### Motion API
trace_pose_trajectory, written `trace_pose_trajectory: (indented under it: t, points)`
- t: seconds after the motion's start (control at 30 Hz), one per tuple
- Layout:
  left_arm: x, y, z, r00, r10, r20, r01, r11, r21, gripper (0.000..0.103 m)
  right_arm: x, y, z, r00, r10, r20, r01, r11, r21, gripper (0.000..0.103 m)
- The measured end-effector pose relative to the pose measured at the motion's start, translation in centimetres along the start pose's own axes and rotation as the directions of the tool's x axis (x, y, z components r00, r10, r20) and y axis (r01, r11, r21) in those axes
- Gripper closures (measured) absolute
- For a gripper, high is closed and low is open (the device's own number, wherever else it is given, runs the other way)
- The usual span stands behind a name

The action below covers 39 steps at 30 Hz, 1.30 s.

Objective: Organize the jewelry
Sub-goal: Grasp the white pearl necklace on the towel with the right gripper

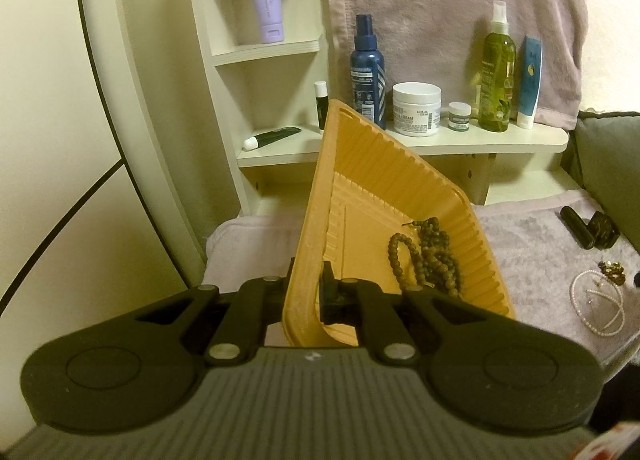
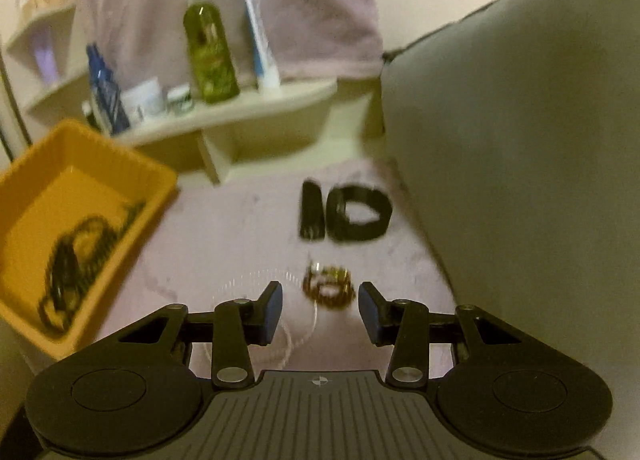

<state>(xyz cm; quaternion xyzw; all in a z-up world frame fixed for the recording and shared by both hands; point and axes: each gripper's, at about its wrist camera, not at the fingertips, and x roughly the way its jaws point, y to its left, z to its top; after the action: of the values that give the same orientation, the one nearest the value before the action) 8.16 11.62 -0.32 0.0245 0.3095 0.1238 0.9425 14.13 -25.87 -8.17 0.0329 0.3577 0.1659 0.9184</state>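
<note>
Jewelry lies in two places: dark wooden bead strands (image 1: 430,256) sit heaped inside an orange ribbed tray (image 1: 384,180), and the rest is spread on a pale lilac towel (image 2: 240,228) to the right of it. The left gripper (image 1: 306,294) is clamped on the tray's near wall, one finger inside and one outside, holding the tray tilted above the towel. The right gripper (image 2: 320,310) hangs over the towel with its jaws apart and nothing pressed between them; a small gold-brown beaded bracelet (image 2: 330,288) lies on the cloth just beyond the gap between its blue pads (image 2: 272,312). A white pearl strand (image 2: 280,300) loops beside that bracelet, partly under the left finger. Farther off on the towel rest two black pieces (image 2: 344,216), blurred. Behind, a cream shelf (image 1: 480,138) carries bottles and jars.
</note>
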Motion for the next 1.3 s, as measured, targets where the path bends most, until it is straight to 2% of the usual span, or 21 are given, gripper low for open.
trace_pose_trajectory:
  t: [0.13, 0.23, 0.27, 0.43, 0.6, 0.67, 0.73, 0.93, 1.3]
  points:
    - [0.0, -0.1, 0.0, 1.000, 0.002, -0.002, -0.002, 1.000, 0.004, 0.097, 1.1, 0.5, -0.8, 1.000, 0.002, -0.022, -0.002, 1.000, -0.016, 0.062]
    - [0.1, -0.1, 0.1, 1.000, 0.003, -0.003, -0.003, 1.000, 0.006, 0.097, 1.9, 0.6, -1.0, 0.999, -0.008, -0.033, 0.007, 1.000, -0.019, 0.078]
    - [0.1, -0.1, 0.1, 1.000, 0.004, -0.003, -0.004, 1.000, 0.007, 0.097, 2.1, 0.6, -1.0, 0.999, -0.016, -0.032, 0.015, 1.000, -0.018, 0.080]
    - [0.2, -0.1, 0.1, 1.000, 0.004, -0.004, -0.004, 1.000, 0.008, 0.097, 3.2, 0.9, -1.1, 0.998, -0.041, -0.050, 0.039, 0.999, -0.034, 0.084]
    - [0.2, -0.1, 0.2, 1.000, 0.005, -0.004, -0.005, 1.000, 0.009, 0.097, 3.8, 2.0, -1.3, 0.996, -0.079, -0.043, 0.074, 0.991, -0.116, 0.086]
    - [0.2, -0.1, 0.2, 1.000, 0.004, -0.004, -0.004, 1.000, 0.007, 0.097, 4.0, 2.5, -1.3, 0.996, -0.081, -0.047, 0.074, 0.987, -0.145, 0.097]
    - [0.2, -0.1, 0.2, 1.000, 0.004, -0.005, -0.004, 1.000, 0.007, 0.097, 4.1, 2.6, -1.1, 0.995, -0.079, -0.056, 0.071, 0.988, -0.140, 0.101]
    - [0.1, -0.2, 0.2, 1.000, 0.002, -0.002, -0.002, 1.000, 0.009, 0.097, 3.0, 3.1, -0.3, 0.998, -0.064, -0.026, 0.060, 0.990, -0.132, 0.101]
    - [0.1, -0.3, 0.2, 1.000, 0.001, -0.001, -0.001, 1.000, 0.007, 0.097, -2.1, 5.3, 5.0, 0.990, 0.045, 0.131, -0.024, 0.987, -0.156, 0.101]
